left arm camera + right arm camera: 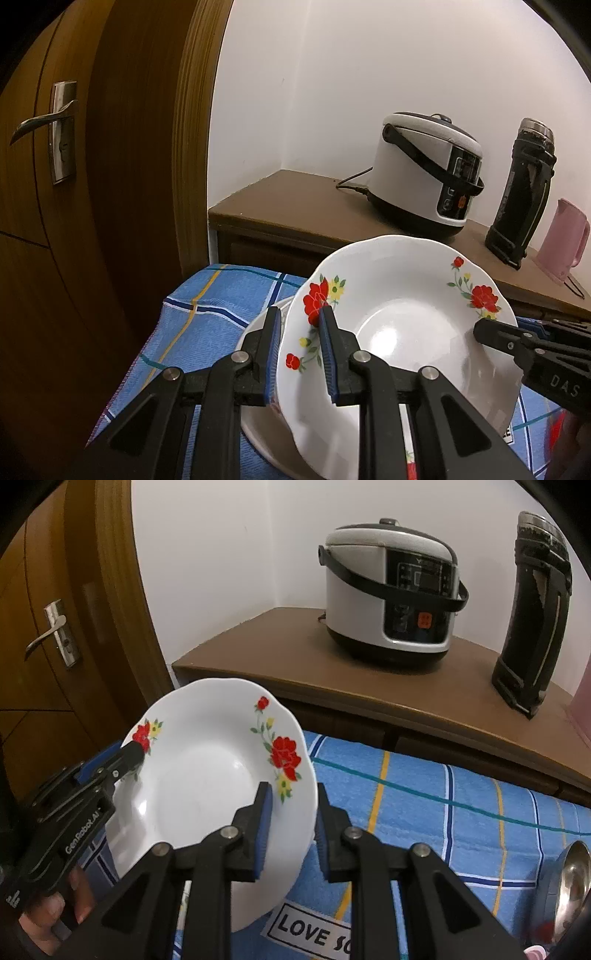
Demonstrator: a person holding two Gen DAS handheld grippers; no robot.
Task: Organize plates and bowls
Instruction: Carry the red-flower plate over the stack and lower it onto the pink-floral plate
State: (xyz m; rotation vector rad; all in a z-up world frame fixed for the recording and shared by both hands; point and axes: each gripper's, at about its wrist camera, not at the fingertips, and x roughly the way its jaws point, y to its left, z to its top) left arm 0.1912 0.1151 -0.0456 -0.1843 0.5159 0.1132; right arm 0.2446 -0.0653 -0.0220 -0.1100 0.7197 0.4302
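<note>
With both my left fingers (299, 350) and right fingers (291, 827) clenched on opposite rims of the flowered plate (399, 332), tilted above the bowl (258, 424) on the blue cloth (207, 321), uneven pulling could make it slip and chip.

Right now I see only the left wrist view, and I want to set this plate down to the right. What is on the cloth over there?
Observer: A metal bowl sits on the cloth, at the far right of the right wrist view.
Operator: How is the right gripper placed on the plate?
Observer: The right gripper has one finger on each side of the rim of the plate. I can't tell whether it pinches.
</note>
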